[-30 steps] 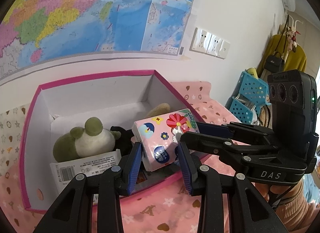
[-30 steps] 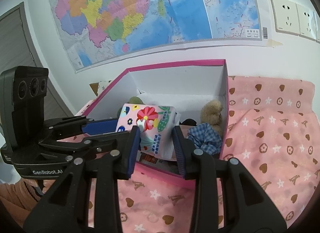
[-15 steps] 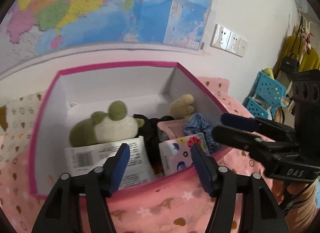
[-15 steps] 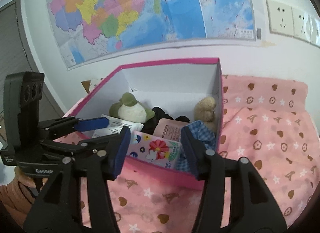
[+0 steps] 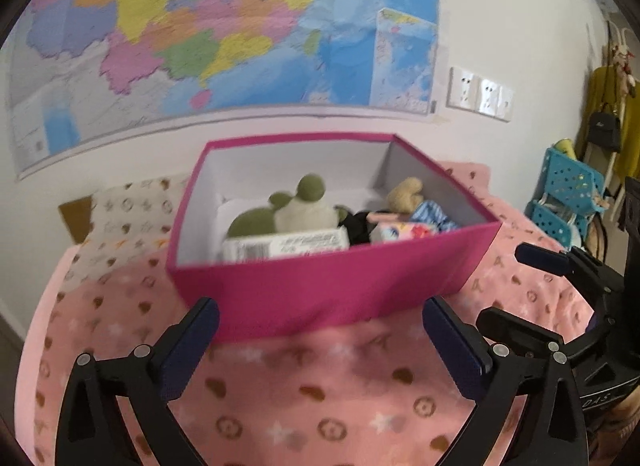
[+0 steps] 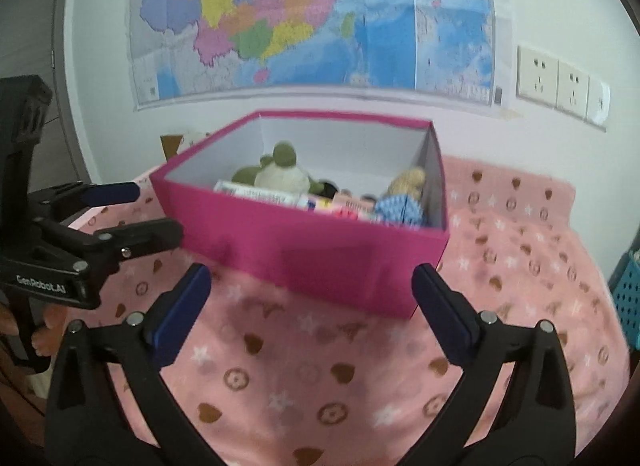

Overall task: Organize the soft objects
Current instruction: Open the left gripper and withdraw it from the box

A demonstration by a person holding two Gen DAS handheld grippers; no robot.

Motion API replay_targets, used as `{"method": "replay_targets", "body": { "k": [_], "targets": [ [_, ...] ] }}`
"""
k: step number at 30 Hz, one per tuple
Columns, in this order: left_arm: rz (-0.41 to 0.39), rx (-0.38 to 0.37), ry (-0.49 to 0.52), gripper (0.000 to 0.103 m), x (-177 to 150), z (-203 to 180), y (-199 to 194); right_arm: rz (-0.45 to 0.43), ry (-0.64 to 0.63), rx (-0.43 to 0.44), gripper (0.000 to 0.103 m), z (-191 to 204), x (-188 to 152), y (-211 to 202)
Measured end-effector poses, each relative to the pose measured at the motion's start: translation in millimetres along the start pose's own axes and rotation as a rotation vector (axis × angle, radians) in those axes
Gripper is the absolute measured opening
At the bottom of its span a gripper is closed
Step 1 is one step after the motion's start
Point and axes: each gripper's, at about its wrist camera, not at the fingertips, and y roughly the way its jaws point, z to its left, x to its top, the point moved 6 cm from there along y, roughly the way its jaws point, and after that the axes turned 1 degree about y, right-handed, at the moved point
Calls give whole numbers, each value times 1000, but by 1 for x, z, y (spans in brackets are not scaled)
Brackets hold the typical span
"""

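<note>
Left wrist view: the left claw (image 5: 320, 320) is seen spread wide and empty before the pink box (image 5: 332, 286) – a second ago it was clamped on the floral tissue pack (image 5: 394, 230).
Tissue pack: now lodged in the box, low behind the front wall, beside the blue checked cloth (image 5: 434, 215).
Right claw (image 6: 312, 286): also parted and empty; earlier it was closed around the same pack.
Box contents: green frog plush (image 5: 288, 211), tan plush (image 5: 404, 193) and a white barcoded pack (image 5: 284, 244) are kept inside.
Seen only from the left: blue baskets (image 5: 568, 201) and a yellow garment (image 5: 610, 105).
Seen only from the right: a grey door (image 6: 32, 65).
Surface: pink patterned blanket (image 6: 320, 366) is spread under the box.
</note>
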Motion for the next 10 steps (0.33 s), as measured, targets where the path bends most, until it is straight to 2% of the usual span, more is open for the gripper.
{"method": "replay_targets", "body": {
  "k": [6,10],
  "targets": [
    [12,30,-27,103,-16,7,-6,5,10,4,101,8,-9,-2],
    [25,56,-2,103,-24,4,-6,29,8,24,101,5,-11,-1]
  ]
}}
